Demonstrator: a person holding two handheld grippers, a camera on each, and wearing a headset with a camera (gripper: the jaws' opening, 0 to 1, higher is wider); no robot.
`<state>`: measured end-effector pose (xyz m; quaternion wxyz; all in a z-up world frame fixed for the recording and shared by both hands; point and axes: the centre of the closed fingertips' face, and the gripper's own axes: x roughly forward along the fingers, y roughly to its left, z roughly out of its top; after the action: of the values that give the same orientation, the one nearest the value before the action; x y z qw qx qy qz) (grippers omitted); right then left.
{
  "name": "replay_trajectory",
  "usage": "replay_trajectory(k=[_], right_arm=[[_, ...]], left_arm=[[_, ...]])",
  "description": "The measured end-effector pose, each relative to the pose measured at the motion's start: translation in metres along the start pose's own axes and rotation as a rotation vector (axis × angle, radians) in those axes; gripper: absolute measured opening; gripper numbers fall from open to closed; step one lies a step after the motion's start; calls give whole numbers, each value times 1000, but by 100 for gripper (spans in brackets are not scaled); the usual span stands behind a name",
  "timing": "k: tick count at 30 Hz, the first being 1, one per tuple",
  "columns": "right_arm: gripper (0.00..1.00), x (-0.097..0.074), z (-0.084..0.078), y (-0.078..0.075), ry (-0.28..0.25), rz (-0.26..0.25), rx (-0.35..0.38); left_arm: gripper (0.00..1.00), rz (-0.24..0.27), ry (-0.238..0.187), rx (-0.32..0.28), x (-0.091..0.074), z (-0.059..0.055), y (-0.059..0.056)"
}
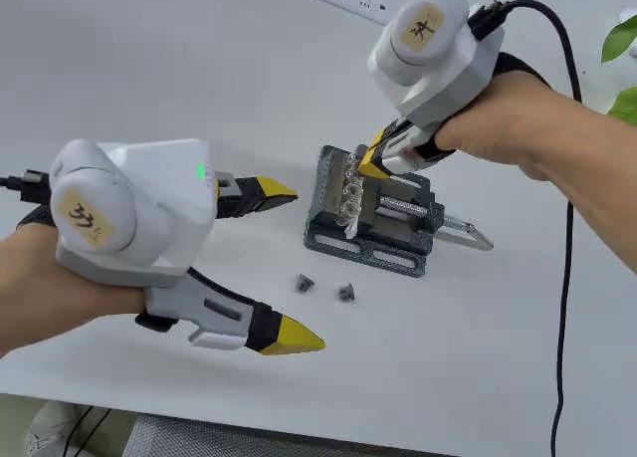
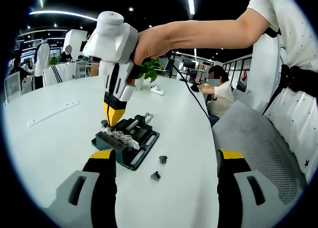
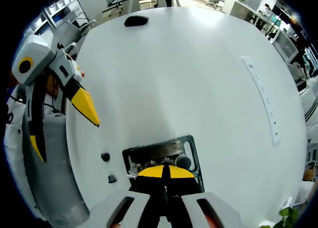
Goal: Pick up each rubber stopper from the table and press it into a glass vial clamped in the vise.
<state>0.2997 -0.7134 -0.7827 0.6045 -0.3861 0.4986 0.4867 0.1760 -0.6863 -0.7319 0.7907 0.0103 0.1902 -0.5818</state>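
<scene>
A dark metal vise (image 1: 398, 246) sits on the white table (image 1: 179, 69) and clamps a short row of clear glass vials (image 1: 350, 196) between its jaws. In the right gripper view one vial at the end of the row carries a dark stopper (image 3: 183, 162), while the vials beside it look uncapped. The right gripper (image 1: 370, 164) stands steeply over the row, its yellow tips pressed together and just above the glass; I cannot tell whether they touch it. Two loose rubber stoppers (image 1: 304, 283) (image 1: 346, 293) lie near each other on the table in front of the vise, between it and the left gripper (image 1: 287, 263), whose jaws are spread wide and hold nothing. The head view shows the vise's screw handle (image 1: 468, 233) sticking out to one side. The left gripper view adds the room behind: a plant (image 2: 149, 69) on the table, a seated person (image 2: 221, 91) and ceiling lights. The right gripper view looks almost straight down, so it shows the tops of the vials and a long power strip (image 3: 263, 96) across the table.
</scene>
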Motion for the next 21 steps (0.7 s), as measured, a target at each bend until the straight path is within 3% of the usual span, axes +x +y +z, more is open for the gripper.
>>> replay_trajectory(k=[6, 15, 19, 21], right_arm=[[0, -2, 0, -3, -74, 4, 48], [0, -4, -1, -3, -125, -7, 77], [0, -3, 1, 3, -154, 27, 100], [0, -4, -2, 0, -152, 10, 95]], left_arm=[[83, -1, 7, 3, -1, 1, 0], [83, 12, 18, 16, -5, 6, 3], [83, 15, 25, 16, -5, 6, 1], [83, 15, 29, 18, -5, 6, 0]])
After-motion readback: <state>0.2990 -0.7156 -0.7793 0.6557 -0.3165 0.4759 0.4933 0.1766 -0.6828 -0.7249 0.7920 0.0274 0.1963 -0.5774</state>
